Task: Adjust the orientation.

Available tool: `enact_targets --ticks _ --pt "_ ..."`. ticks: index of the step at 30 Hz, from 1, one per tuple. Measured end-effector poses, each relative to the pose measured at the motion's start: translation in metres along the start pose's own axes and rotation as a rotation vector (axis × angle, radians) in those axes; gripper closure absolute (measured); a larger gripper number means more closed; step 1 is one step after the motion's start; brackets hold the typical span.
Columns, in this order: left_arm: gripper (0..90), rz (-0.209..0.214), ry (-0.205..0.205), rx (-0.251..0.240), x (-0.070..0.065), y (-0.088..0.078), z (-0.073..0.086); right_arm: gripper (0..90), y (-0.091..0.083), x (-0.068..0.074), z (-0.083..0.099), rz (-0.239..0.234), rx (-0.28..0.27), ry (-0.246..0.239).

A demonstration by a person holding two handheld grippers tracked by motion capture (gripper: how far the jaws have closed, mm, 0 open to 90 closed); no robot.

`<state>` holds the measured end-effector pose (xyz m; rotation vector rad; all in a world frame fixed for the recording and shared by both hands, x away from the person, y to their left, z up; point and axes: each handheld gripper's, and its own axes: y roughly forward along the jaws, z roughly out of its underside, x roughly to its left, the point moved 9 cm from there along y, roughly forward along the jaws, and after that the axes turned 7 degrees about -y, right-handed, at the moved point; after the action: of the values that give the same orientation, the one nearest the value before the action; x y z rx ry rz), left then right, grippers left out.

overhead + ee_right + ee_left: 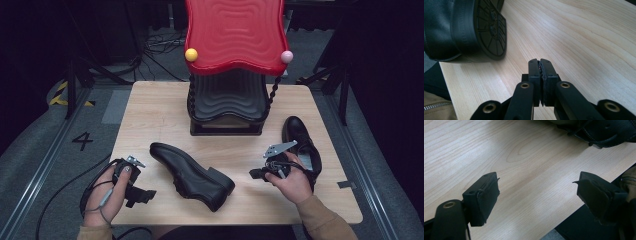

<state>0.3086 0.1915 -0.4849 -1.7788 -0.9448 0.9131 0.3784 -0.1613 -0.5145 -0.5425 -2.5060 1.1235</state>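
A black leather shoe [192, 175] lies on its side in the middle of the wooden table [155, 115], toe toward the far left. A second black shoe [300, 137] stands upright at the right, behind my right hand. My left gripper [144, 195] rests at the table's front left, open, pointing right toward the lying shoe. In the left gripper view the left gripper [537, 180] has bare wood between wide jaws, and the shoe [604, 132] is at the top right. My right gripper [255, 174] points left, a little short of the shoe's heel. The right gripper [539, 61] is shut on nothing, and the heel sole [489, 30] is ahead to the left.
A stand with a glossy red wavy top [235, 35] and black wavy shelves [227, 100] occupies the table's far centre. It carries a yellow ball [191, 54] and a pink ball [286, 56]. Cables run over the grey floor [90, 115] around the table.
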Motion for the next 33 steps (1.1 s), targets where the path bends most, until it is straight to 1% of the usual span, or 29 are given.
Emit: enact_targets --ticks 3,4,12,14,15,16,20,21,23,24,26,27,28,29,33 --pt "18.5 -0.001 0.0 -0.001 0.0 -0.001 0.0 89.0 0.0 0.001 -0.001 0.0 -0.004 -0.005" --pt "18.5 -0.005 0.005 -0.003 0.0 -0.001 0.0 89.1 -0.001 0.004 -0.003 -0.006 -0.01 -0.009" --pt "18.5 -0.003 0.004 0.001 -0.001 -0.001 0.001 89.2 -0.003 0.014 -0.01 -0.024 -0.024 -0.039" --pt "18.4 0.0 0.003 -0.003 -0.002 -0.001 0.0 89.2 -0.004 0.018 -0.013 -0.034 -0.032 -0.043" --pt "18.5 0.0 0.003 -0.003 -0.002 -0.001 0.0 89.2 -0.005 0.021 -0.016 -0.047 -0.04 -0.045" --pt "18.5 -0.002 0.006 -0.004 -0.002 -0.002 0.0 89.2 -0.005 0.021 -0.016 -0.047 -0.04 -0.045" --pt "18.5 -0.004 0.008 -0.003 -0.003 -0.002 0.0 89.2 -0.005 0.033 -0.026 -0.073 -0.053 -0.071" --pt "18.5 -0.004 0.008 -0.003 -0.003 -0.002 0.0 89.2 -0.005 0.033 -0.026 -0.073 -0.053 -0.071" --pt "18.5 -0.004 0.006 -0.002 -0.004 -0.003 0.0 89.2 -0.005 0.042 -0.035 -0.098 -0.062 -0.09" --pt "18.5 -0.008 0.014 0.0 -0.004 -0.003 0.0 89.2 -0.005 0.044 -0.038 -0.103 -0.065 -0.099" --pt "18.5 -0.002 0.015 0.001 -0.005 -0.004 0.001 89.2 -0.005 0.05 -0.044 -0.11 -0.07 -0.112" --pt "18.5 -0.008 0.023 0.001 -0.005 -0.004 0.0 89.3 -0.005 0.052 -0.046 -0.116 -0.072 -0.118" --pt "18.4 -0.008 0.023 0.001 -0.005 -0.004 0.0 89.2 -0.004 0.055 -0.051 -0.124 -0.072 -0.127" --pt "18.4 -0.007 0.023 0.001 -0.005 -0.004 0.0 89.2 -0.004 0.055 -0.051 -0.124 -0.072 -0.127" --pt "18.4 -0.005 0.021 0.002 -0.004 -0.004 0.0 89.3 0.0 0.065 -0.058 -0.146 -0.061 -0.15"
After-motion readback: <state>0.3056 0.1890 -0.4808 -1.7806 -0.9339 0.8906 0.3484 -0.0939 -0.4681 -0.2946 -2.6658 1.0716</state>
